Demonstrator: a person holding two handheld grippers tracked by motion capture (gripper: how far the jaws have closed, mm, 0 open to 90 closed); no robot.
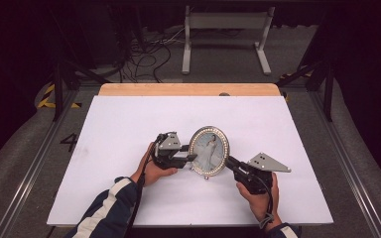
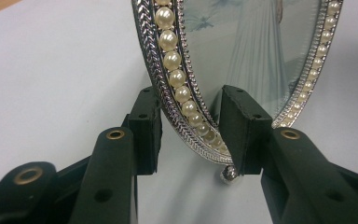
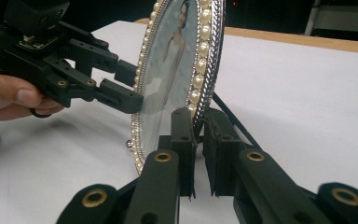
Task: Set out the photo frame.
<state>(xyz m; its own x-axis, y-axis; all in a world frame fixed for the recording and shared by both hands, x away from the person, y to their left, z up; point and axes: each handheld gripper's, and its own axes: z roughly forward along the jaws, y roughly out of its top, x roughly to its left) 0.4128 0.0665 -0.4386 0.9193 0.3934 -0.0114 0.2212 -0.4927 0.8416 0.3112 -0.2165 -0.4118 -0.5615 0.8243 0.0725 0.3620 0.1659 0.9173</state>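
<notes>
The frame (image 1: 209, 151) looks stiff but fragile, with slippery glass; hold it by the metal rim. The right tongs (image 3: 199, 122) clamp that rim, while the left tongs (image 2: 191, 133) straddle the opposite edge, perhaps not yet pressing.

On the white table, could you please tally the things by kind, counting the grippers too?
Oval picture frame: 1
Handheld grippers: 2, the left gripper and the right gripper, one at each side of the frame's pearl rim
Total: 3

Lab rig, white table (image 1: 129, 124), metal rails (image 1: 30, 168), floor cables (image 1: 149, 54), dark surrounds
</notes>
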